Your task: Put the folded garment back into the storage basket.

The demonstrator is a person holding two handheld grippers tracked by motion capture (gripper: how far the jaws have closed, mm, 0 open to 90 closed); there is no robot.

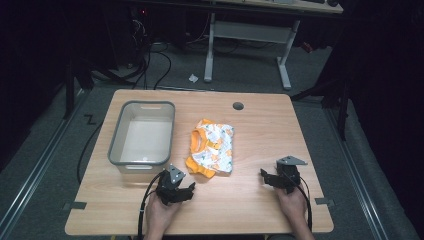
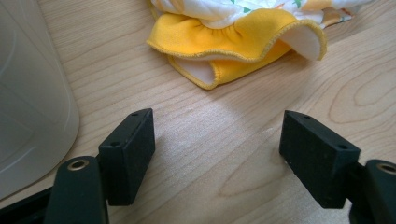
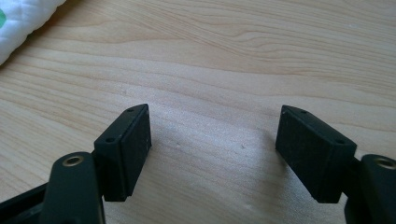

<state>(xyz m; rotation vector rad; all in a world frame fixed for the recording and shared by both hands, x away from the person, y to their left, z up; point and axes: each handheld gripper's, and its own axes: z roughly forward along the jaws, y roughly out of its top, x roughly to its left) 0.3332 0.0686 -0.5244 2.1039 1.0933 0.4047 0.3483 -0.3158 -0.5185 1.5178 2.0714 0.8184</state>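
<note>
Left hand-held gripper (image 1: 181, 191) and right hand-held gripper (image 1: 270, 178) rest low, jaws spread wide, gripping nothing.

The surface (image 1: 260, 130) is a light wood-grain top with rounded corners and a small round grey hole (image 1: 238, 106) near its far edge. A grey-rimmed translucent plastic tub (image 1: 142, 133) stands on it, just beyond the left gripper (image 1: 186, 190) and a little to that gripper's left. A folded orange and white printed garment (image 1: 211, 148) lies flat on the wood beside the tub, just ahead of the left gripper and ahead and to the left of the right gripper (image 1: 265, 176). Its orange ruffled hem (image 2: 243, 42) faces the left gripper. Bare wood lies under and between both grippers.
</note>
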